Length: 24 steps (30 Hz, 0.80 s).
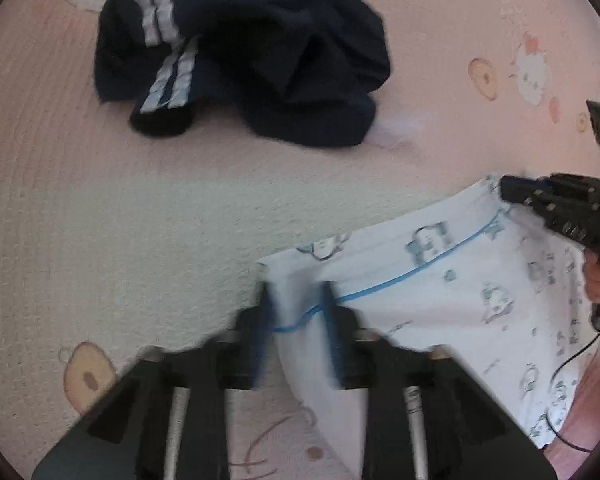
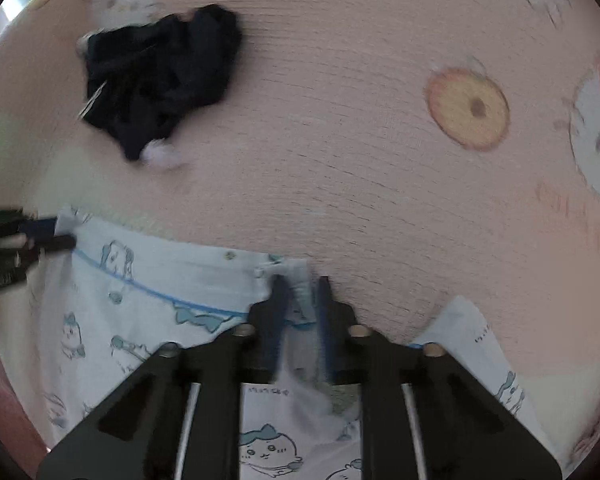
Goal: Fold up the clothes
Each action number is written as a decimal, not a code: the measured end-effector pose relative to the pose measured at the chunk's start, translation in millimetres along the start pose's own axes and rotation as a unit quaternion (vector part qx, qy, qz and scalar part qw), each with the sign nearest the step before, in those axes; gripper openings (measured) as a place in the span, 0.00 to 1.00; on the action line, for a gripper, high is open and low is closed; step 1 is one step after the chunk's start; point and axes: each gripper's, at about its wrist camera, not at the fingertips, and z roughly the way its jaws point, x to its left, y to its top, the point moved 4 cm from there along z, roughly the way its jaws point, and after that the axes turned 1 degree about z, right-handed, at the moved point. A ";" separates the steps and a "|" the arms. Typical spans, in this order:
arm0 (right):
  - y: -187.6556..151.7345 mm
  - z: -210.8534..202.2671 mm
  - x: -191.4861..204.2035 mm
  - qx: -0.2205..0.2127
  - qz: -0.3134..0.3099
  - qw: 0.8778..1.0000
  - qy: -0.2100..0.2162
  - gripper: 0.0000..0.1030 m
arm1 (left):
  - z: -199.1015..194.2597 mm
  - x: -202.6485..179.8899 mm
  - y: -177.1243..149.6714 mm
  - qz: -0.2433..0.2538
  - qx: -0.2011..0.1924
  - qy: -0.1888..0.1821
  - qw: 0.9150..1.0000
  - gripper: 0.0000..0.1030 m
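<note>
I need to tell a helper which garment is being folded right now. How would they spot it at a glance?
On the pink cartoon-print bedspread, look at the near edge, not at the crumpled navy garment with white stripes farther back. It is the white garment with small blue cartoon figures and thin blue piping, pinched along its edge by both the left claw and the right claw.

Garments: two. One white printed garment (image 1: 460, 280), lower right of the left wrist view. One dark navy garment (image 1: 240, 60) with white stripes, crumpled, upper centre.

Grippers: two. Left gripper (image 1: 298, 300), bottom centre; right gripper (image 2: 300, 292), bottom centre of its own view.

Bedcover: one pink patterned bedcover (image 1: 100, 220).
</note>
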 end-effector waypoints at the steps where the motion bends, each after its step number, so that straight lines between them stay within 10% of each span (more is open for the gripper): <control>1: 0.1 -3.6 1.9 -0.007 -0.007 1.000 -0.013 0.11 | -1.6 2.0 0.8 -0.001 -0.002 0.000 1.000 0.12; 5: -1.8 -22.0 -0.5 -0.023 0.010 1.000 0.003 0.45 | -0.2 10.7 -1.0 -0.009 0.006 -0.001 1.000 0.12; 10: -10.2 -2.3 8.6 0.013 -0.013 1.000 -0.015 0.42 | 15.8 -6.2 6.7 -0.003 0.004 0.008 1.000 0.12; 12: -6.4 -0.9 4.3 0.007 0.004 1.000 -0.012 0.07 | 23.9 -25.8 8.0 -0.006 -0.004 0.010 1.000 0.09; 13: -3.3 -3.1 1.9 -0.003 0.015 1.000 -0.008 0.06 | 23.4 -32.8 7.9 -0.006 -0.013 0.012 1.000 0.09; 20: 6.1 5.2 -15.2 -0.018 0.056 0.998 -0.020 0.05 | 26.1 -35.4 13.1 0.006 -0.021 0.029 0.999 0.14; 24: 8.1 -10.0 -14.5 -0.030 0.069 0.997 -0.032 0.25 | 19.3 -37.5 18.8 0.013 -0.024 0.082 0.996 0.32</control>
